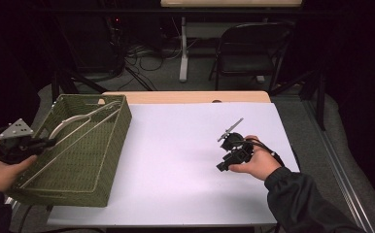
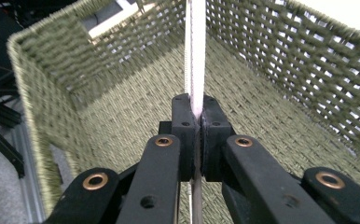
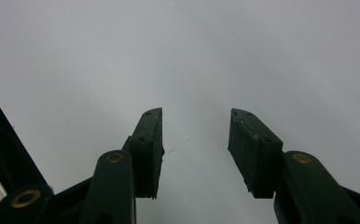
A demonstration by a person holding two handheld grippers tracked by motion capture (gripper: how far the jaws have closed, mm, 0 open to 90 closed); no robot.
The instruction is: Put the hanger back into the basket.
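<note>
White rod (image 2: pixel 197 51) pinched by left hand-held gripper (image 2: pixel 195 122) over basket (image 2: pixel 52 84).

Room dim, dark toward 12 o'clock; white table (image 1: pixel 185 160) lit evenly overhead. Rod (image 2: pixel 197 56) glares, basket (image 2: pixel 271 70) weave soft-blurred.

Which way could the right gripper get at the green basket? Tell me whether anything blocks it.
Probably yes. The right gripper stands open over bare white tabletop, and nothing lies between it and the woven green basket, though it would have to travel across the table.
</note>
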